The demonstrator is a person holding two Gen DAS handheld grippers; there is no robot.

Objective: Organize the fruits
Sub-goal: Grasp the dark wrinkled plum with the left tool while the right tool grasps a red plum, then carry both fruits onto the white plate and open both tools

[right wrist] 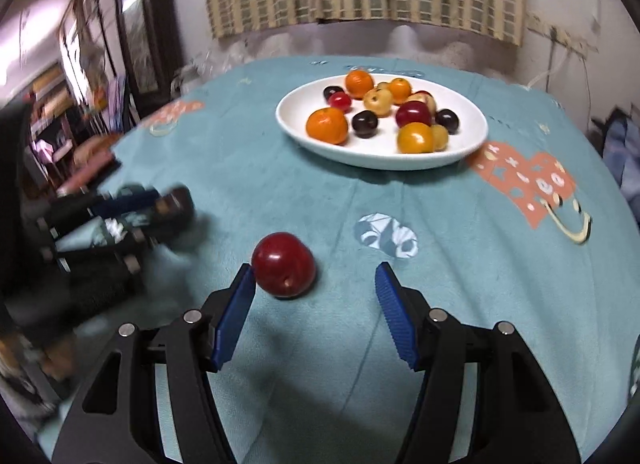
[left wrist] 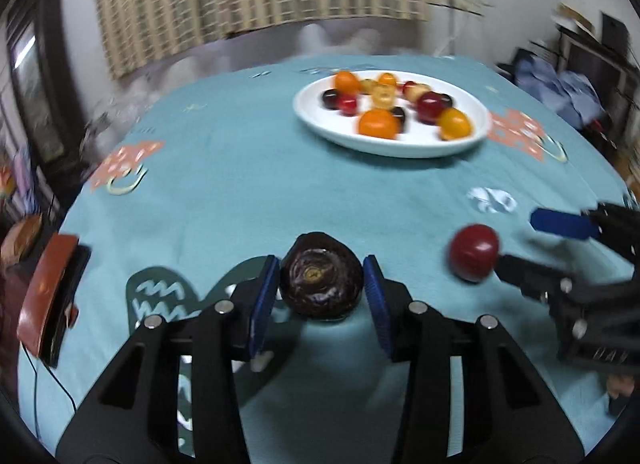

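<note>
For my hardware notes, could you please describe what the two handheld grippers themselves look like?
Both look alike. The left gripper and right gripper have matte black angular frames with cut-out openings and silver round bolt heads at the joints. Their fingers carry flat blue ribbed pads. No cables, markings or sleeves are visible on them.

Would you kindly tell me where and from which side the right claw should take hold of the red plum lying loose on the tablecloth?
Grip the red plum across its widest middle, coming level from the near side. It is round and sits against the right claw's left finger, so shift left to centre it between the open jaws before closing.
</note>
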